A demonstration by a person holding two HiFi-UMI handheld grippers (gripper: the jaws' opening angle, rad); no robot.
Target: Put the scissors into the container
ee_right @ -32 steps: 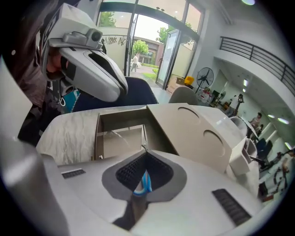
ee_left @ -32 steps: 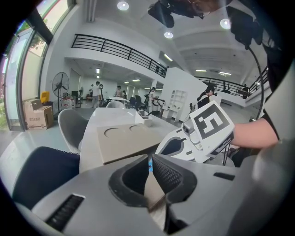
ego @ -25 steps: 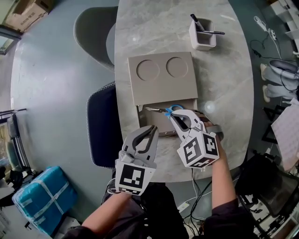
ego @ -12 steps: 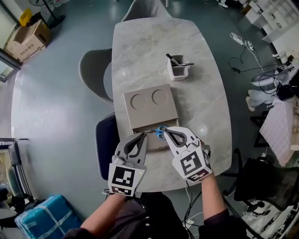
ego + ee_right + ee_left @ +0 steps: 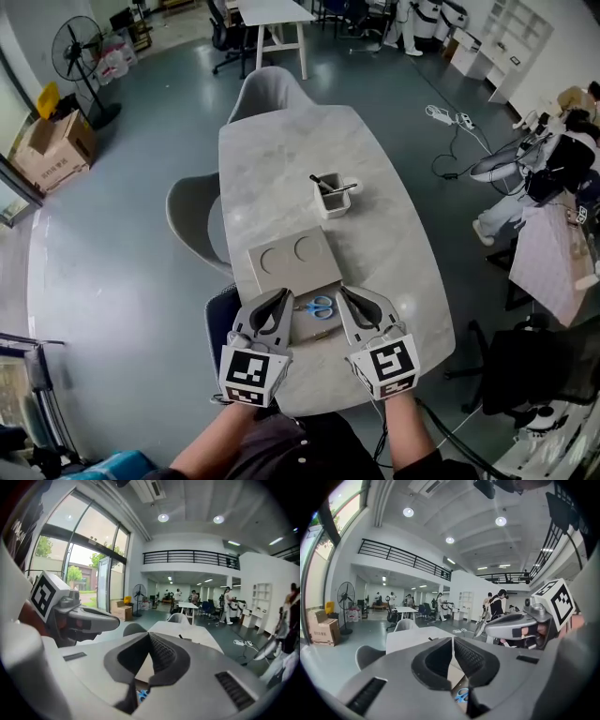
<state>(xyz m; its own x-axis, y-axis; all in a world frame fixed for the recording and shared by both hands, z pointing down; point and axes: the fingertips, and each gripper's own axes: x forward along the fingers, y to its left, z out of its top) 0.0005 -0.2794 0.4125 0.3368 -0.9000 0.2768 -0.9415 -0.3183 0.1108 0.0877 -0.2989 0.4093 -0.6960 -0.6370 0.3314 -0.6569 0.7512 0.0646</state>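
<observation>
The blue-handled scissors (image 5: 319,307) lie in the open drawer tray (image 5: 307,323) of a tan box (image 5: 292,262) on the marble table (image 5: 281,178). My left gripper (image 5: 283,293) is shut and holds nothing, just left of the scissors. My right gripper (image 5: 343,292) is also shut and empty, just right of them and apart from them. In the left gripper view the jaws (image 5: 452,641) meet, and a bit of the scissors (image 5: 462,695) shows below them. A scrap of the blue handle (image 5: 142,694) appears under the shut jaws (image 5: 149,637) in the right gripper view.
A white cup (image 5: 333,195) with pens stands farther back on the table. The tan box lid has two round hollows. A grey chair (image 5: 192,220) sits at the table's left, another (image 5: 267,92) at its far end. Cables and a power strip (image 5: 441,117) lie on the floor at right.
The right gripper, which was at the scissors' handle, has drawn back and now stands apart from them. The head view has lifted, so both grippers and the table look smaller.
</observation>
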